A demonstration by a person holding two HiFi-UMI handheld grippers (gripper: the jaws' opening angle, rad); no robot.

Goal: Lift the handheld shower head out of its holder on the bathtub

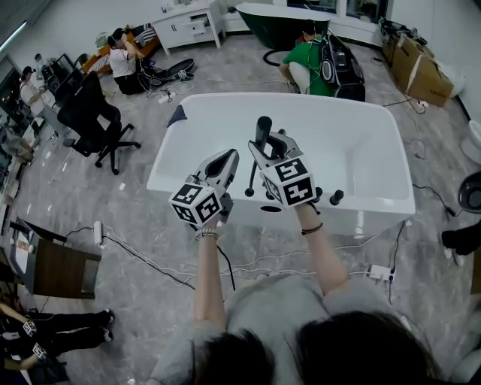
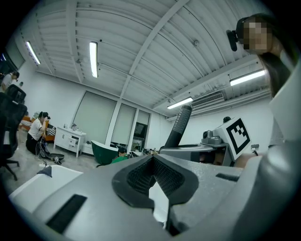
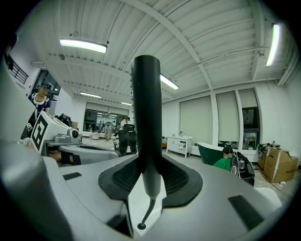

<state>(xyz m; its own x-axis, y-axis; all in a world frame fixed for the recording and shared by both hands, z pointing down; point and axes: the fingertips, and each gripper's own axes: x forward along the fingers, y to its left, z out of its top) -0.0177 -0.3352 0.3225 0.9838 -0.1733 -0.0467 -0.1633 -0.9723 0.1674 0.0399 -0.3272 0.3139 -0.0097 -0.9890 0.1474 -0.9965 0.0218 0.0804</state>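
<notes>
A black handheld shower head (image 1: 263, 129) stands upright above the near rim of the white bathtub (image 1: 391, 203), with my right gripper (image 1: 264, 147) shut on its handle. In the right gripper view the shower head (image 3: 146, 117) rises between the pads, and its thin hose (image 3: 149, 209) drops to a round hole in the rim (image 3: 140, 226). My left gripper (image 1: 228, 158) hovers just left of it, shut with nothing in it. In the left gripper view the pads (image 2: 141, 176) meet, and the shower head (image 2: 180, 126) shows beyond them to the right.
Black tap knobs (image 1: 336, 197) stand on the tub's near rim. An office chair (image 1: 94, 120) is on the left. A crouching person in green (image 1: 304, 64), a dark green tub (image 1: 282, 22) and cardboard boxes (image 1: 421, 71) lie beyond. Cables and a power strip (image 1: 379, 272) run across the floor.
</notes>
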